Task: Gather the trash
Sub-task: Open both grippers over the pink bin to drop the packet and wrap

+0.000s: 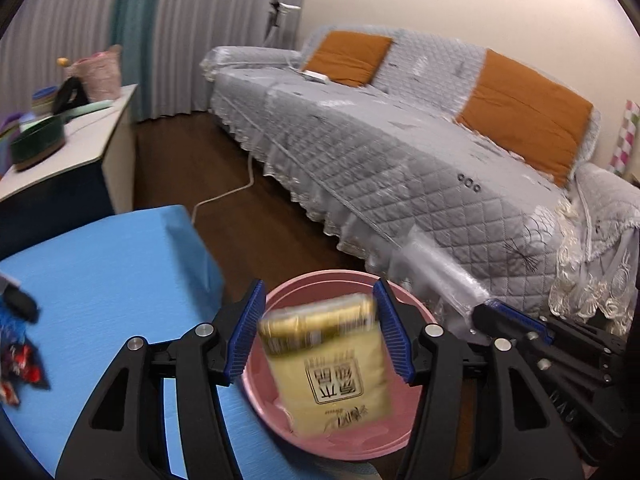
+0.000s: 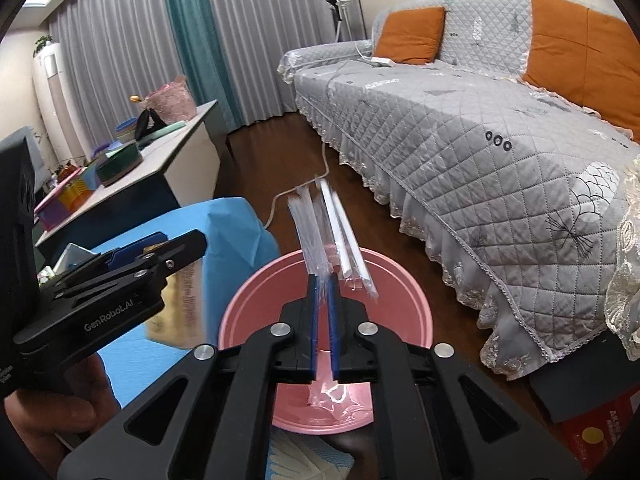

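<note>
A pink bin [image 1: 256, 392] stands on the floor beside the blue-covered table [image 1: 100, 288]. My left gripper [image 1: 316, 304] is open above the bin. A blurred gold-and-cream snack packet [image 1: 332, 364] hangs between and below its fingers, over the bin's mouth, touching neither pad that I can see. My right gripper [image 2: 322, 280] is shut on a clear plastic wrapper with white straws [image 2: 332, 232], held above the pink bin [image 2: 256, 308]. In the right wrist view the left gripper [image 2: 132, 268] is at the left with the packet [image 2: 180, 312] under it.
More colourful wrappers [image 1: 20, 364] lie on the blue table at the left. A grey quilted sofa [image 1: 400, 152] with orange cushions runs along the right. A white cable [image 1: 224, 196] crosses the dark wood floor. A cluttered side cabinet [image 2: 132, 176] stands at the back left.
</note>
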{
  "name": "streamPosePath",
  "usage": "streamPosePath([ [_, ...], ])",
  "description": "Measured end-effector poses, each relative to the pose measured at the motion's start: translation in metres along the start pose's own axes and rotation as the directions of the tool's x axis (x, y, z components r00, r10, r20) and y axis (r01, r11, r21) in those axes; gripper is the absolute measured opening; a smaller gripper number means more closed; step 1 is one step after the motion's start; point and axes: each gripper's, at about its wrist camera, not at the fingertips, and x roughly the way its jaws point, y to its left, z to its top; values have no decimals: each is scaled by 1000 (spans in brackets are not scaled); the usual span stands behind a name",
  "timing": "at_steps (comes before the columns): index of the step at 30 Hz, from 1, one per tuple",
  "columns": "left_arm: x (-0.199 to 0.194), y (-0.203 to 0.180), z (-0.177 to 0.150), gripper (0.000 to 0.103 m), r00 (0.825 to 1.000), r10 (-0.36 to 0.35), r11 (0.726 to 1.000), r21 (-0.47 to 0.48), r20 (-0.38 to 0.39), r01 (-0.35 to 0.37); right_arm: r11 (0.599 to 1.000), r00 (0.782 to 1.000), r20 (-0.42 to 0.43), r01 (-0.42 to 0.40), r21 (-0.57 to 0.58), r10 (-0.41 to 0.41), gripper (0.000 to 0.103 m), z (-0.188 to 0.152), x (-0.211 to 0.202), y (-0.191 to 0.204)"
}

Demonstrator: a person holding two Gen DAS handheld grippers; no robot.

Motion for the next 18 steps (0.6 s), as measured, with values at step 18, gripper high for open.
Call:
streamPosePath([
  [18, -61, 26, -2, 68, 992, 64, 998, -19, 108, -62, 998, 990, 125, 59, 38, -63, 54, 5, -25, 9],
])
